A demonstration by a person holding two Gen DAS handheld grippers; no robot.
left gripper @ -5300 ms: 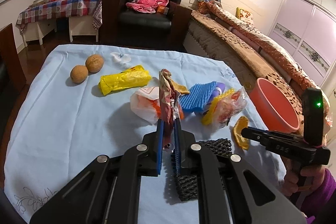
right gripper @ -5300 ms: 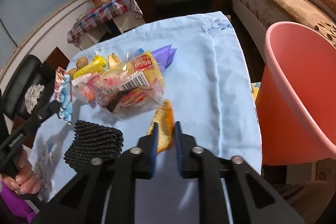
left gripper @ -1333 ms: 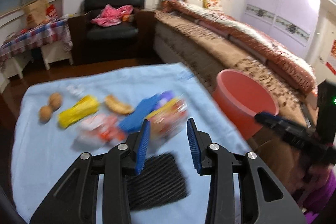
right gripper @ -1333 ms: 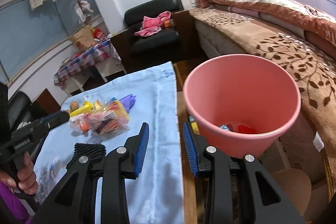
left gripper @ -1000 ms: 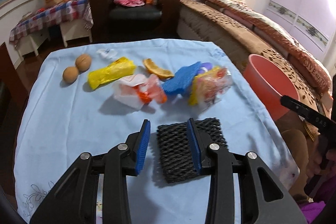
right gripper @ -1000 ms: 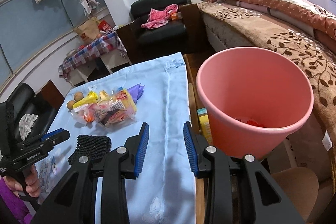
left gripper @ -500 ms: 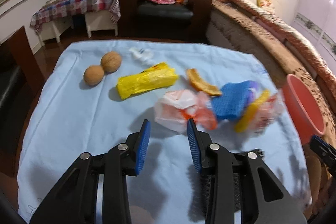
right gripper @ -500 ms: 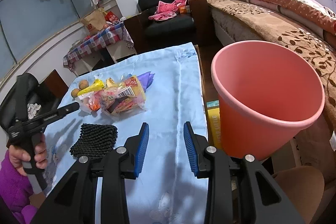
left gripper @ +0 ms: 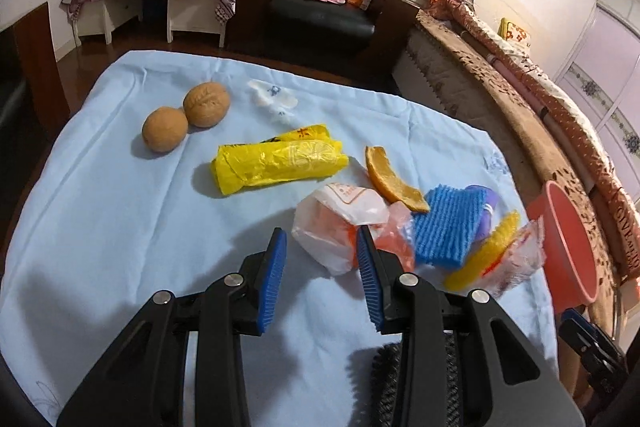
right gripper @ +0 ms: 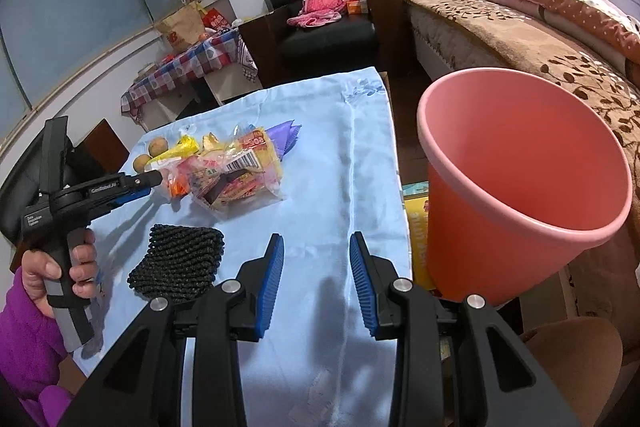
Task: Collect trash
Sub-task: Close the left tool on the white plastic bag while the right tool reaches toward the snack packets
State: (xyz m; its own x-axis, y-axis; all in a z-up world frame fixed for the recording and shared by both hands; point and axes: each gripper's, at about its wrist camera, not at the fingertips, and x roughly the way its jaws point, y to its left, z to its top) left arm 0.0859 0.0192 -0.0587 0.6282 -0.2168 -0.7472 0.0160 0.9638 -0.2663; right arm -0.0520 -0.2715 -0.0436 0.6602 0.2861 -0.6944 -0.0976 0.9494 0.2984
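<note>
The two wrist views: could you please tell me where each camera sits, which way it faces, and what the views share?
Left wrist: sits on the left gripper, looking across the blue tablecloth at the white plastic bag, yellow bag and walnuts; its own open fingers show.
Right wrist: sits on the right gripper, facing the pink bin beside the table; its open fingers show, plus the left hand.
Shared: tablecloth, black foam net, bin, armchair.

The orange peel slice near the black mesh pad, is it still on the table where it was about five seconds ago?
No. The cloth beside the black mesh pad is bare now; the only orange peel visible lies farther back, by the yellow bag.
</note>
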